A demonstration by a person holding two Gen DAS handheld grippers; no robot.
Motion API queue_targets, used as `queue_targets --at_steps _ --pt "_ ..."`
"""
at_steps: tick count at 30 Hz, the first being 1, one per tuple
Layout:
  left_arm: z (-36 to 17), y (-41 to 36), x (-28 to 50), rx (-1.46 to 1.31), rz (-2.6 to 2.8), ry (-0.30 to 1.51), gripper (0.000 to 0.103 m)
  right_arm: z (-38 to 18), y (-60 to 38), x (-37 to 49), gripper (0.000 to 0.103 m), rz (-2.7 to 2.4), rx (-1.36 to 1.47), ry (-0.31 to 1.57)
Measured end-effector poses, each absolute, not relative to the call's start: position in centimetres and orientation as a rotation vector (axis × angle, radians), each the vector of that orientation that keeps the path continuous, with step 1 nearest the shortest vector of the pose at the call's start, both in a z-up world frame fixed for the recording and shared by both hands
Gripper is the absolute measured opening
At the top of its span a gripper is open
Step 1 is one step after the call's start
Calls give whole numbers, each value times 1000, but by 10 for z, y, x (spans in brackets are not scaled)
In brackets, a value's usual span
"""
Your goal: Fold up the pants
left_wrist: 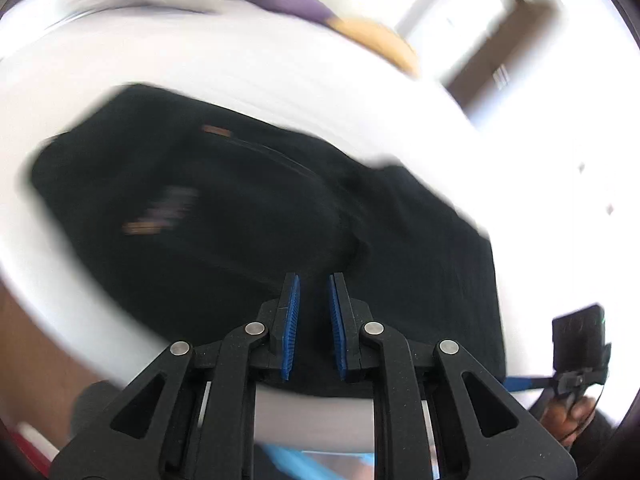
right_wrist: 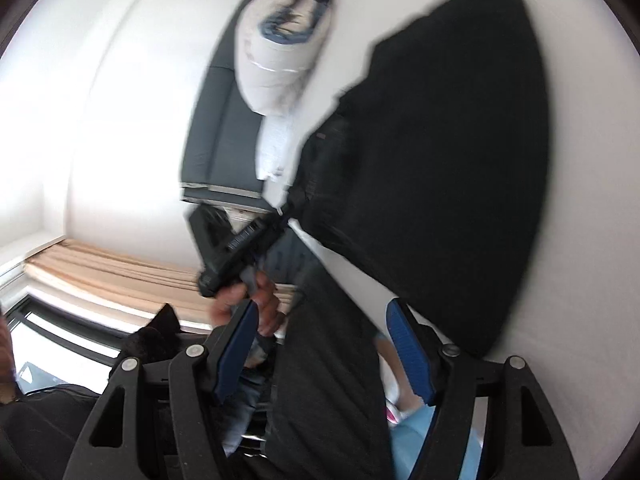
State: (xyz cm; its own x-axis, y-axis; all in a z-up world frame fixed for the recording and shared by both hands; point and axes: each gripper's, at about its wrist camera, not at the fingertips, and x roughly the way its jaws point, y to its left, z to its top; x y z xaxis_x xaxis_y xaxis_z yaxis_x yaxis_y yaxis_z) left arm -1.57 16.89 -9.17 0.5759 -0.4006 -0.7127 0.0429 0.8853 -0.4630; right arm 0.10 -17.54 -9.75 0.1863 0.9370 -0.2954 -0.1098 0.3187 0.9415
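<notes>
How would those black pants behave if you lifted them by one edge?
The black pants would probably flop and drape: they already lie in soft, uneven folds on the white bed. Where the left gripper pinches a corner, the cloth hangs limp, so they seem light and unlikely to slip.

Pants (left_wrist: 248, 208): black cloth, matt, soft-looking, stitched seams faintly visible; small tan label (left_wrist: 217, 131) on them, material unclear through blur.
Bed sheet (left_wrist: 248, 64): white cloth, matt, smooth.
Left gripper (left_wrist: 314, 308): black plastic, matt, slightly speckled; round pivot pins bare metal, dull shine; pads (left_wrist: 291, 320) blue, ribbed, rubbery look.
Right gripper (right_wrist: 320, 344): same matt black plastic, metal pins, ribbed blue pads (right_wrist: 408, 344).
Curtain (right_wrist: 112, 272): beige cloth, pleated, matt.
Pillow (right_wrist: 280, 60): white cloth, creased.
</notes>
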Motion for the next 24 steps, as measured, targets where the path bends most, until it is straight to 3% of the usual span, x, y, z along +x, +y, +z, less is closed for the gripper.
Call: queue_targets --at_steps 3,4,7,24 --pt "-92 239 -27 -593 -128 873 18 -88 -173 9 70 940 997 1067" --pt "-98 262 -29 -665 -91 868 25 -88 -173 11 70 943 1013 1057" --pt "-118 311 -33 -880 -54 827 77 -86 -169 15 70 938 1052 1039" --pt "-188 379 5 -1224 -121 769 79 -80 -168 4 70 904 1048 1058"
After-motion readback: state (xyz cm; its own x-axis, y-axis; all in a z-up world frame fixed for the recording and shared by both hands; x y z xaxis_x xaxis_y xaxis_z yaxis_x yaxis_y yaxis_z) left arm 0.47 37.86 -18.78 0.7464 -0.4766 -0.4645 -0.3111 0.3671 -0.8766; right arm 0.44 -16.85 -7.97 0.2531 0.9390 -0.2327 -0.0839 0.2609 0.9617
